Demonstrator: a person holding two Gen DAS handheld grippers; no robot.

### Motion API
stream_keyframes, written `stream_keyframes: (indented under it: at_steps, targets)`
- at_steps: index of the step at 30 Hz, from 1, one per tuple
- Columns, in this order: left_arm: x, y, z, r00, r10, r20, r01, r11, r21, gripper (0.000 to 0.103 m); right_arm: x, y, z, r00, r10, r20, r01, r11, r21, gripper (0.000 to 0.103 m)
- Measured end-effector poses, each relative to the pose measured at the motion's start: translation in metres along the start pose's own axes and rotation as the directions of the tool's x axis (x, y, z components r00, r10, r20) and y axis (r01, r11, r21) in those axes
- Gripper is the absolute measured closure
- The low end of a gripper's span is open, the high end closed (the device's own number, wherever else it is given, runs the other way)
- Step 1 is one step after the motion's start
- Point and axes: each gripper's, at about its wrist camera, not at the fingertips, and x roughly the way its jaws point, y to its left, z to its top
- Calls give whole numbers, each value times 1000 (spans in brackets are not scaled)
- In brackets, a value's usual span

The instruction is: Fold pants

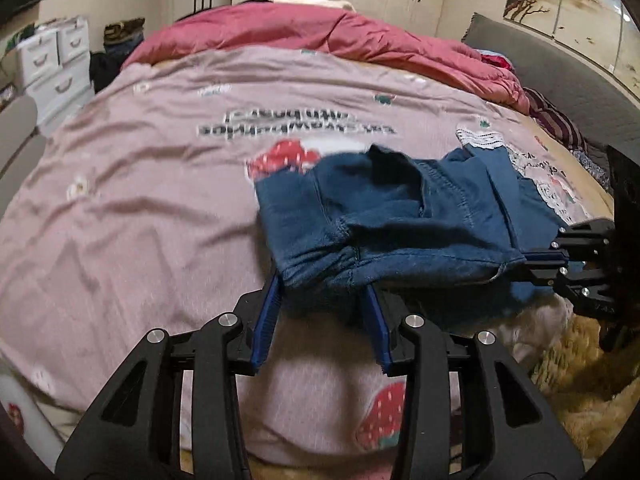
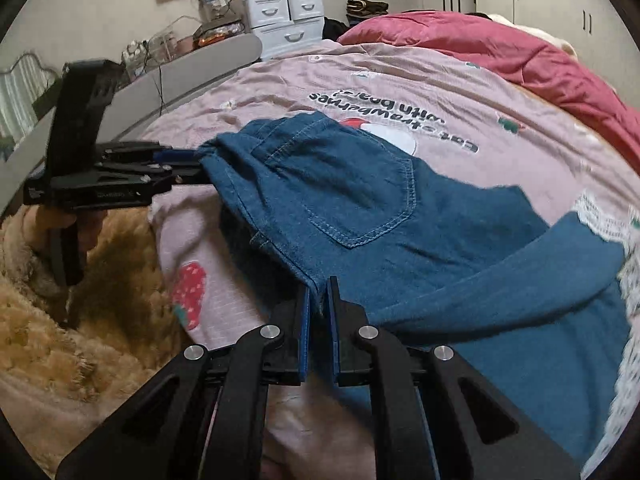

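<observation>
Blue denim pants (image 1: 384, 216) with a white lace hem (image 1: 482, 138) lie partly lifted over the pink bedsheet (image 1: 140, 200). My left gripper (image 1: 324, 284) has its jaws apart, with the pants' waist edge resting between its blue pads. In the right wrist view it (image 2: 188, 164) touches the waist corner from the left. My right gripper (image 2: 319, 292) is shut on the pants' (image 2: 360, 200) waist edge, below the back pocket (image 2: 348, 192). It shows in the left wrist view (image 1: 532, 260) at the right, on the cloth.
A red quilt (image 1: 340, 36) is heaped at the far end of the bed. White drawers (image 2: 288, 16) and a cluttered shelf stand beyond the bed. A tan fluffy blanket (image 2: 60, 320) lies at the near edge. A grey headboard (image 1: 560, 68) is at right.
</observation>
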Motion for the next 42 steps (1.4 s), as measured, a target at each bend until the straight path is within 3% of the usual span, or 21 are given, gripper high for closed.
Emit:
stream_keyframes:
  at_steps: [7, 11, 13, 17, 21, 26, 29, 33, 35, 37, 41, 42]
  targets:
    - [-5, 14, -9, 999, -31, -42, 27, 995, -98, 64, 27, 13, -23, 998, -4, -62, 5, 1000, 18, 90]
    - [-28, 19, -11, 998, 52, -40, -56, 994, -94, 64, 28, 10, -27, 999, 4, -53, -2, 999, 40, 90]
    - [-37, 19, -5, 999, 45, -21, -47, 993, -104, 65, 28, 7, -29, 999, 15, -49, -12, 998, 55, 90]
    - [-32, -6, 17, 998, -63, 22, 64, 996, -55, 64, 26, 5, -29, 999, 29, -41, -26, 997, 74, 86]
    - [-6, -34, 29, 982, -189, 7, 189, 982, -22, 64, 19, 8, -32, 998, 44, -38, -40, 995, 89, 78]
    - [41, -34, 11, 990, -87, -115, 88, 996, 8, 67, -6, 3, -34, 996, 92, -18, -89, 985, 145, 75]
    - [39, -36, 4, 992, -70, -102, 75, 996, 48, 67, -28, -7, -26, 996, 79, 41, -85, 981, 175, 66]
    - [42, -37, 4, 994, -51, -98, 57, 996, 64, 67, -28, -26, -4, 996, -5, 89, -13, 980, 198, 66]
    - [43, -39, 3, 995, -37, -95, 45, 996, 81, 67, -16, -33, 5, 996, -41, 79, 24, 978, 207, 59]
    - [44, -42, 2, 996, -21, -89, 30, 995, 100, 67, -1, -40, 12, 996, -70, 51, 58, 977, 205, 59]
    - [45, -46, -2, 997, 3, -72, 6, 991, 132, 67, 37, -51, 4, 987, -132, -90, 149, 961, 232, 59]
    - [45, -47, -3, 998, 5, -70, 5, 991, 135, 67, 42, -52, 0, 987, -134, -88, 151, 959, 238, 59]
